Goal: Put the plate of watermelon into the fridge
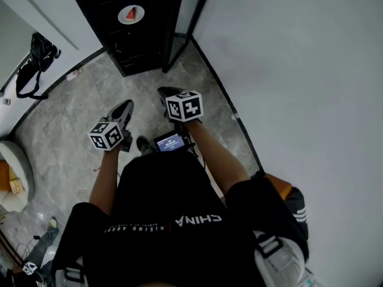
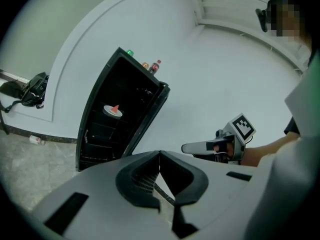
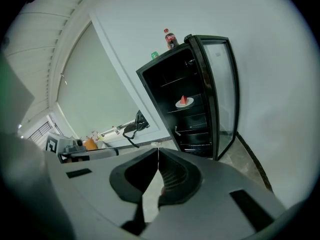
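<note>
Well ahead of fingers [image 2: 136, 180]: watermelon plate [image 2: 113, 111]

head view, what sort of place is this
Likely a sparse indoor room: grey marble-look floor, bare white wall, and a black glass-door fridge standing open with a plate of watermelon inside.

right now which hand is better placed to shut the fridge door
Right, probably: the open door hangs on the side of the right gripper, nearer than the left gripper. Both are shut and empty.
</note>
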{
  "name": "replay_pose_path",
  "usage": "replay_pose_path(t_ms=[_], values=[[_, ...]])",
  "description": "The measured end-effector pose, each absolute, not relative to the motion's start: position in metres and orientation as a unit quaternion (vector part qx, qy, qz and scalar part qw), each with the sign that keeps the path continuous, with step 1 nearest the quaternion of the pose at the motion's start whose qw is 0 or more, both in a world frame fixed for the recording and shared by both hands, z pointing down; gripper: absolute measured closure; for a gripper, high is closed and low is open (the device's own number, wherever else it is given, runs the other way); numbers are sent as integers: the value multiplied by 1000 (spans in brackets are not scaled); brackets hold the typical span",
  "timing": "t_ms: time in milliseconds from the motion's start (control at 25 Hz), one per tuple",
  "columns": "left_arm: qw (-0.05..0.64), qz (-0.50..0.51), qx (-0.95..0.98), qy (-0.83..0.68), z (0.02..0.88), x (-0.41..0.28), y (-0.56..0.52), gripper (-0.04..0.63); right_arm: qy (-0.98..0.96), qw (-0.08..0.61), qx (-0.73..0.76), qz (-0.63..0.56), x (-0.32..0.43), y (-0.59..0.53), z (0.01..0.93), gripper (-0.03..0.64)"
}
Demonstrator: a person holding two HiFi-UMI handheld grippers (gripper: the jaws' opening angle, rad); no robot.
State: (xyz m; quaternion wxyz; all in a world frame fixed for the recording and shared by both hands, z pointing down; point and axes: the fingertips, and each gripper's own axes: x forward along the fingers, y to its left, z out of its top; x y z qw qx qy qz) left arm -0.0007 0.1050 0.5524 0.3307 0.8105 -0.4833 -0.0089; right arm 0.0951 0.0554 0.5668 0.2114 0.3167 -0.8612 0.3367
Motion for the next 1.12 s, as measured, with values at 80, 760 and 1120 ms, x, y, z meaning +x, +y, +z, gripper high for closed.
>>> replay_pose_path(t_ms=[80,760,1120], values=[[327,-4,811,-485,550,7,101,581,-865,214,312,331,100,49,564,600],[310,5,809,-500,537,22,78,581,-874,226,300,309,114,19,547,600],[327,18,801,-501,555,20,67,581,-873,233,298,307,111,5,554,600]])
